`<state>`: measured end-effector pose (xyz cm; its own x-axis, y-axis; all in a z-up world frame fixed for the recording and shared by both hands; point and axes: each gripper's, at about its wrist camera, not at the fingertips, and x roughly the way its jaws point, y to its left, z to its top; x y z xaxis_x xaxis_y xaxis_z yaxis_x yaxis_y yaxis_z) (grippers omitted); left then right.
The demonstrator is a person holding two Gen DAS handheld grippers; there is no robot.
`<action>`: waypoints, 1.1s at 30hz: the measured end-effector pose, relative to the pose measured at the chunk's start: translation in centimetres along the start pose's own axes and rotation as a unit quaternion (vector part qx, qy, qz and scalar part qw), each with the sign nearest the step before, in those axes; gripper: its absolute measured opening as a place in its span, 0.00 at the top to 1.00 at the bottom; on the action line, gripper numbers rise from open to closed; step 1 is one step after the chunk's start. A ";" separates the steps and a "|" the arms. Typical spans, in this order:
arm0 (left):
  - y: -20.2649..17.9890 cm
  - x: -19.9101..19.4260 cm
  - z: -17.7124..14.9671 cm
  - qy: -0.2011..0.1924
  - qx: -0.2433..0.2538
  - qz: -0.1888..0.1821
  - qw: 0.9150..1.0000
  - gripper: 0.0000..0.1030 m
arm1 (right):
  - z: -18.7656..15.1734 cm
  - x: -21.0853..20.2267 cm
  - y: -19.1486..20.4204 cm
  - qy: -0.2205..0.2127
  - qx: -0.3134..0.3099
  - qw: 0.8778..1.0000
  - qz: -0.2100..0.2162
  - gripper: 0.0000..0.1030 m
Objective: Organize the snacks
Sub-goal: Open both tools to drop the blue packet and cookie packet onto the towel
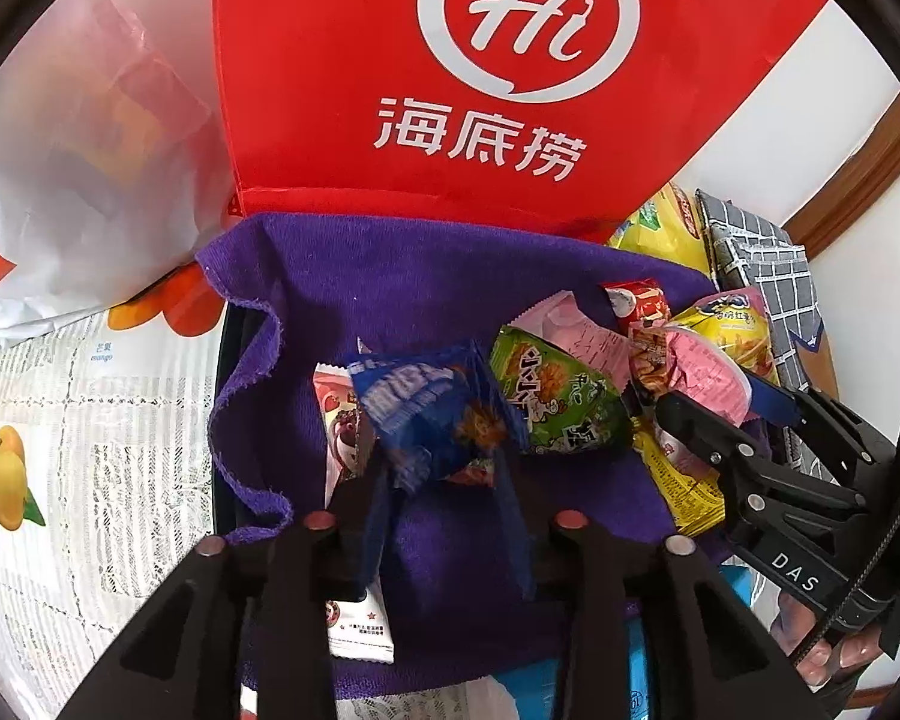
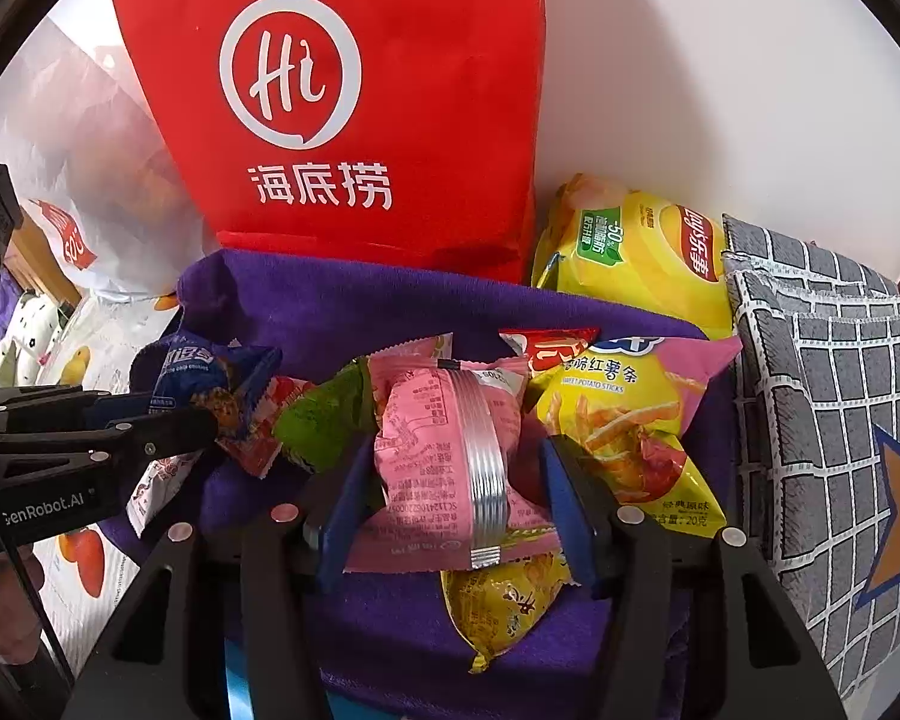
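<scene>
A purple cloth [image 1: 390, 276] lines a box that holds several snack packets. My left gripper [image 1: 444, 480] is open, with a blue cookie packet [image 1: 432, 414] loose between its fingers. A green packet [image 1: 558, 396] lies just to its right and a white strawberry packet [image 1: 339, 420] to its left. My right gripper [image 2: 459, 480] is open around a pink packet [image 2: 444, 456] that rests on the pile. Under it lies a small yellow packet [image 2: 504, 600]. A yellow sweet potato stick bag [image 2: 624, 420] and a red packet [image 2: 552, 345] lie beside it.
A red paper bag [image 1: 450, 90] stands behind the box. A white plastic bag [image 1: 90, 150] sits at the left, and a yellow chip bag [image 2: 630, 252] and a grey checked pouch [image 2: 822, 390] at the right. A fruit-print table cover [image 1: 60, 420] lies underneath.
</scene>
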<state>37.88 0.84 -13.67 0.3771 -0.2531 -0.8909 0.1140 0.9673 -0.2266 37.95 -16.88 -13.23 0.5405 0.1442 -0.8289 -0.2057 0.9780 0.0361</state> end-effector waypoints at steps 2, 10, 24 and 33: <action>-0.3 -0.1 0.0 -0.002 0.007 0.001 1.000 0.55 | 0.0 0.0 0.0 0.000 0.001 1.000 0.000 0.45; -0.7 -0.6 0.0 -0.013 0.014 0.012 1.000 0.43 | 0.0 -0.4 0.1 -0.007 0.003 1.000 0.000 0.44; 0.0 -1.7 0.1 -0.019 0.012 0.013 1.000 0.30 | 0.2 -1.1 -0.1 -0.013 0.015 1.000 0.012 0.42; 0.6 -3.1 0.1 -0.022 0.007 0.021 1.000 0.29 | 0.2 -3.0 -0.3 -0.031 0.029 0.999 0.004 0.39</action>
<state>36.81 2.17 -10.98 0.4219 -0.2139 -0.8811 0.1108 0.9766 -0.1841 36.53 -17.62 -10.64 0.5884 0.1592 -0.7927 -0.1630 0.9837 0.0765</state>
